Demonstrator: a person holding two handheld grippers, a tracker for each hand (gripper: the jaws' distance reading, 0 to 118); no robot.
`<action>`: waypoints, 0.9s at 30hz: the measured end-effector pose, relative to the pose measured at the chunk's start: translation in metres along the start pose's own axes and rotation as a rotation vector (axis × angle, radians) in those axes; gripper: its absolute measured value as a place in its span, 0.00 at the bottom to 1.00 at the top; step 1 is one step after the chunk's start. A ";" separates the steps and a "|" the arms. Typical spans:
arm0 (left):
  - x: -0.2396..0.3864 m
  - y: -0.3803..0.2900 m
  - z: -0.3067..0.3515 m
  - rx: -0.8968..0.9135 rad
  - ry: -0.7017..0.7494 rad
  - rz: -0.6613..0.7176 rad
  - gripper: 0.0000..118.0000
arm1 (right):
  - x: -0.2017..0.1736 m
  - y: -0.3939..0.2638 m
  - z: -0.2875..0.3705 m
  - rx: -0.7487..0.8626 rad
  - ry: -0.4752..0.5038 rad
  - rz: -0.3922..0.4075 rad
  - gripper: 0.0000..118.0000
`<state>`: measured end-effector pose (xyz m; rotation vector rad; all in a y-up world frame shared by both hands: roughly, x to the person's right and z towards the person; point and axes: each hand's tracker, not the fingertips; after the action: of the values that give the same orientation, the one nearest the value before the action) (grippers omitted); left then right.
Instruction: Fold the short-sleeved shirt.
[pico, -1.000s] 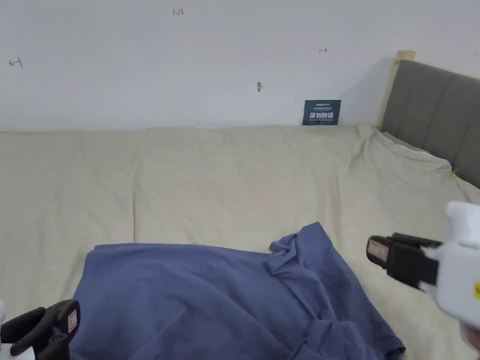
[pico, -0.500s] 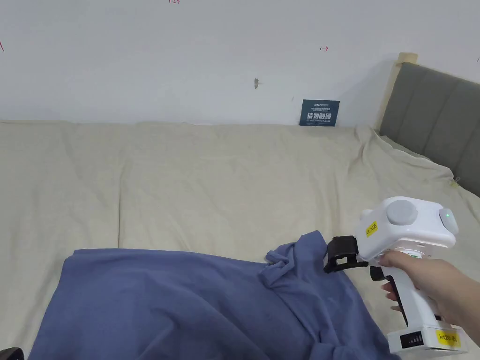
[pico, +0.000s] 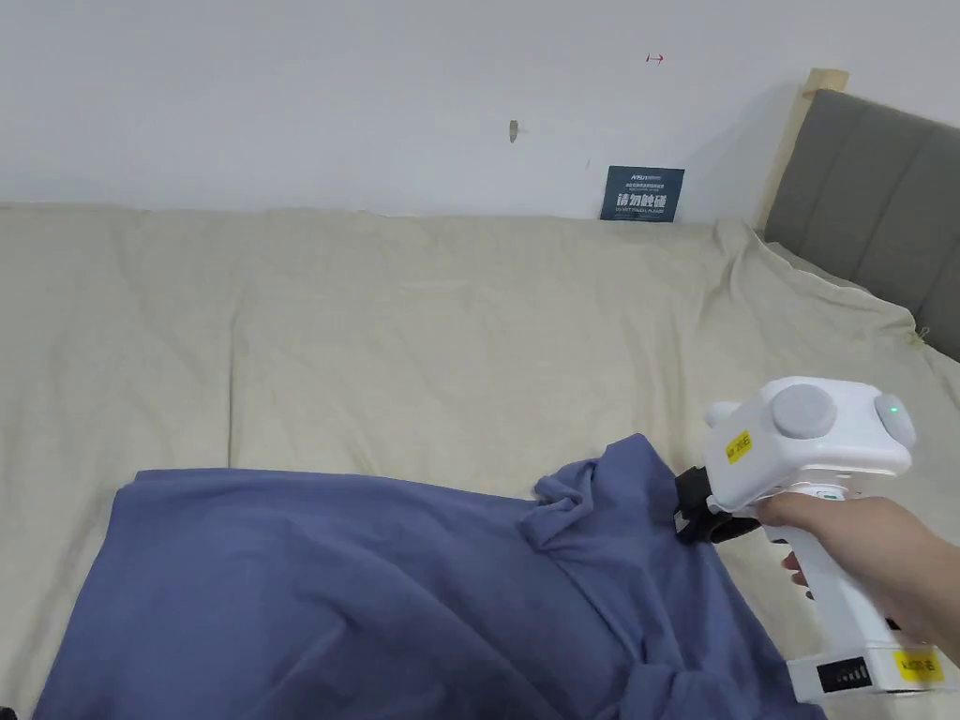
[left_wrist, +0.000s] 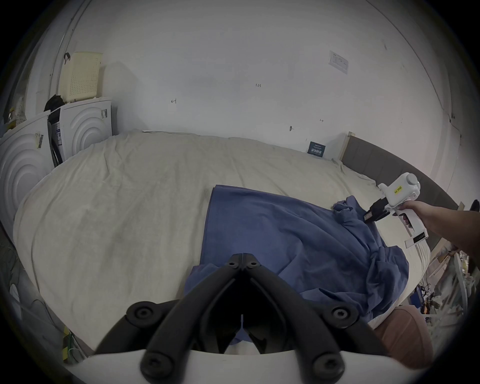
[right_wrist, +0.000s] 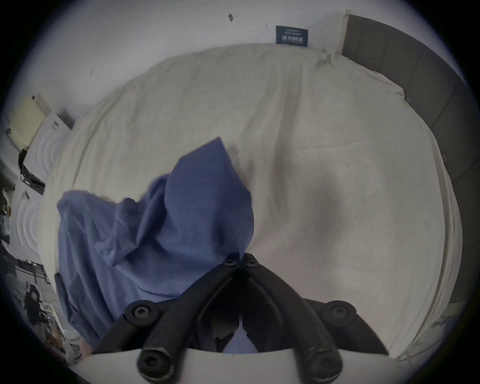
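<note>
I find the shirt (pico: 375, 600) crumpled on the bed's (pico: 422, 328) near edge, right gripper (right_wrist: 241, 258) clamped on its right edge, left gripper (left_wrist: 242, 258) closed over its near hem, bare bed beyond.

One blue shirt (pico: 375, 600), two grippers (right (pico: 692, 511), left (left_wrist: 242, 257)), one bed (pico: 422, 328), one headboard (pico: 872, 197).

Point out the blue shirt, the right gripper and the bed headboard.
blue shirt (pico: 356, 581): head view, middle of the spread body.
right gripper (pico: 692, 511): head view, black jaw tips at the shirt's edge.
headboard (pico: 872, 197): head view, grey padded panel.
</note>
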<state>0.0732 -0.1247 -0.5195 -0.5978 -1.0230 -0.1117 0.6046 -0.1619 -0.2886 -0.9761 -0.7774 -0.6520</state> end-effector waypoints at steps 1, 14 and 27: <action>0.000 0.006 -0.001 -0.003 -0.005 -0.012 0.00 | 0.000 0.002 0.009 0.007 0.014 -0.011 0.00; -0.069 0.157 -0.200 -0.388 -0.060 -0.028 0.66 | -0.011 -0.013 0.062 0.115 0.181 0.016 0.00; -0.068 0.156 -0.353 -0.494 0.125 -0.297 0.98 | -0.020 -0.007 0.020 0.062 0.170 0.083 0.00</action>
<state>0.3646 -0.1891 -0.7742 -0.8696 -0.9594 -0.6699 0.5822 -0.1445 -0.2945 -0.8794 -0.6012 -0.6263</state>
